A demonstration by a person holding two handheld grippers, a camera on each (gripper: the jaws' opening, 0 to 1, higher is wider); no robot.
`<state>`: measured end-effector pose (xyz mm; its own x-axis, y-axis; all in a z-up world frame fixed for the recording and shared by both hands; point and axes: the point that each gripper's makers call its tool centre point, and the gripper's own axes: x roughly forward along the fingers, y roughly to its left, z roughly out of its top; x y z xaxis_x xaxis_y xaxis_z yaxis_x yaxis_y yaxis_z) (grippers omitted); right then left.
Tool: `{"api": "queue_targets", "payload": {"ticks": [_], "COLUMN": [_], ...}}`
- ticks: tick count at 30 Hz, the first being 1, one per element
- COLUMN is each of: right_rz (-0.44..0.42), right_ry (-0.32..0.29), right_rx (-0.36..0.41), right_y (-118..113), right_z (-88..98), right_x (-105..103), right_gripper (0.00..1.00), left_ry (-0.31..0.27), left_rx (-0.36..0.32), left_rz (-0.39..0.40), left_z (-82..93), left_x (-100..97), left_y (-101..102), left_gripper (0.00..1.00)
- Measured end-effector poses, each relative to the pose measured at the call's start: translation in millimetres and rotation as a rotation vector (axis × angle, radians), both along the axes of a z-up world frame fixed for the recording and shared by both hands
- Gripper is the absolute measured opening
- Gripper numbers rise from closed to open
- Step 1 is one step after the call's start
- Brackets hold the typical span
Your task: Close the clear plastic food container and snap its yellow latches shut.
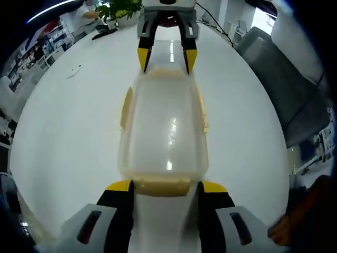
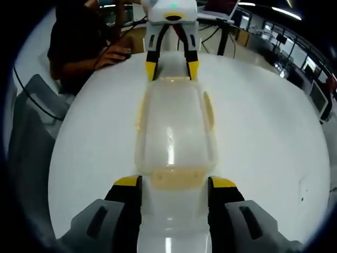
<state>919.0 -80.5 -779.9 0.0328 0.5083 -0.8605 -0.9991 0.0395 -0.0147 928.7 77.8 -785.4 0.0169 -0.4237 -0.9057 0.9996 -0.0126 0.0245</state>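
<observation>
The container lies mid-frame on the white table, its lid on; whether the latches are snapped is unclear. Left gripper and right gripper face each other from opposite ends, jaws spread, gripping nothing.

No readable text, labels, brands, numbers or signs in either view. Container lid and latches plain, unmarked. Gripper jaws bare yellow and black, no lettering. Table blank white. Background shelves in left gripper view too blurred and small to read.
</observation>
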Motion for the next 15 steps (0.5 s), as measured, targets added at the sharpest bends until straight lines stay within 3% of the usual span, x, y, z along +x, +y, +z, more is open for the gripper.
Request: {"api": "queue_targets", "payload": {"ticks": [15], "right_rz": [0.042], "right_ry": [-0.031], "right_rx": [-0.019], "right_y": [2.4], "right_z": [-2.4], "right_x": [4.9], "right_gripper": [0.36], "left_ry": [-0.001], "left_rx": [-0.009], "left_rz": [0.000], "left_z": [0.6], "left_x": [-1.7], "left_y": [-1.8], "left_gripper": [0.37]}}
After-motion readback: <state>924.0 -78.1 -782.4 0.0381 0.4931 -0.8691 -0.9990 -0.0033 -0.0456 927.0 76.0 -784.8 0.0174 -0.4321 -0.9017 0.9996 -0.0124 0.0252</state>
